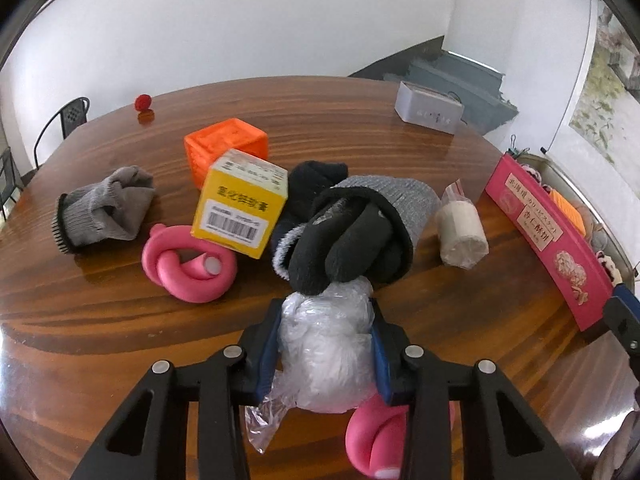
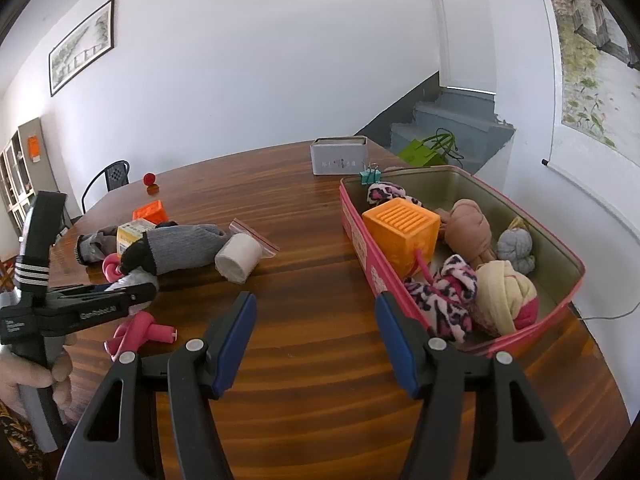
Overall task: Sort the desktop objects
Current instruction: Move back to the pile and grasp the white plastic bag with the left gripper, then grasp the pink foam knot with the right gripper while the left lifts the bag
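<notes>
The left gripper (image 1: 326, 316) is clenched on a clear plastic bag (image 1: 326, 344) low in the frame's centre, squeezed between both pads. The right gripper (image 2: 316, 304) hangs released over the wooden table (image 2: 304, 360), its right finger just beside the pink tin (image 2: 362, 240) at right.

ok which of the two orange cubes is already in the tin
The orange cube with the slatted top, lying inside the pink tin. The other orange cube sits out on the table, behind the yellow box.
</notes>
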A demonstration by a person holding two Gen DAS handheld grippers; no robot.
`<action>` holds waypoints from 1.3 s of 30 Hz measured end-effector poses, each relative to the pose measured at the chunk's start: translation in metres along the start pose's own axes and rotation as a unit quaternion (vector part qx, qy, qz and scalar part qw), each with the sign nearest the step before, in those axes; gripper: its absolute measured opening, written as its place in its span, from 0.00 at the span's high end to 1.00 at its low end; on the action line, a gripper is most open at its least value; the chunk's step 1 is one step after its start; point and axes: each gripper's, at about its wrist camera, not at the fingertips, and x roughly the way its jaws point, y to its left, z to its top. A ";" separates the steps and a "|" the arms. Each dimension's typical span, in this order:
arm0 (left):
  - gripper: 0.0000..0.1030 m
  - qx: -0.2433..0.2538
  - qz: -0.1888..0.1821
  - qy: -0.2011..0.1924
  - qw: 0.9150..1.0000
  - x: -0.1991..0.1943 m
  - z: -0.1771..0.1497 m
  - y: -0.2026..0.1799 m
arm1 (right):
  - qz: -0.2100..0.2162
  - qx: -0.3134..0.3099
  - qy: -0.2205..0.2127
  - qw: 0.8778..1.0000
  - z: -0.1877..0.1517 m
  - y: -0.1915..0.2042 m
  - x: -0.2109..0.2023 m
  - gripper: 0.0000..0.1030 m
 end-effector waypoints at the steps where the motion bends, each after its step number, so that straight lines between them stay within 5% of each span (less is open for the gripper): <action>1: 0.61 -0.001 0.000 -0.004 1.000 -0.004 -0.001 0.001 | 0.001 0.000 0.000 1.000 0.000 0.000 0.000 0.36; 10: 0.61 -0.036 0.004 -0.043 0.998 -0.055 -0.022 0.027 | 0.058 0.009 0.057 0.997 -0.005 0.015 0.015 0.36; 22: 0.61 -0.074 0.007 -0.061 0.995 -0.078 -0.038 0.057 | 0.182 0.017 0.174 0.968 -0.017 0.098 0.047 0.36; 27: 0.61 -0.078 0.010 -0.072 0.994 -0.086 -0.040 0.060 | 0.186 0.013 0.197 0.963 -0.018 0.120 0.062 0.36; 34: 0.61 -0.088 0.011 -0.076 0.993 -0.090 -0.040 0.065 | 0.144 -0.023 0.195 0.970 -0.014 0.144 0.075 0.37; 39: 0.61 -0.087 0.011 -0.074 0.993 -0.088 -0.040 0.064 | 0.117 -0.049 0.185 0.974 -0.010 0.146 0.077 0.60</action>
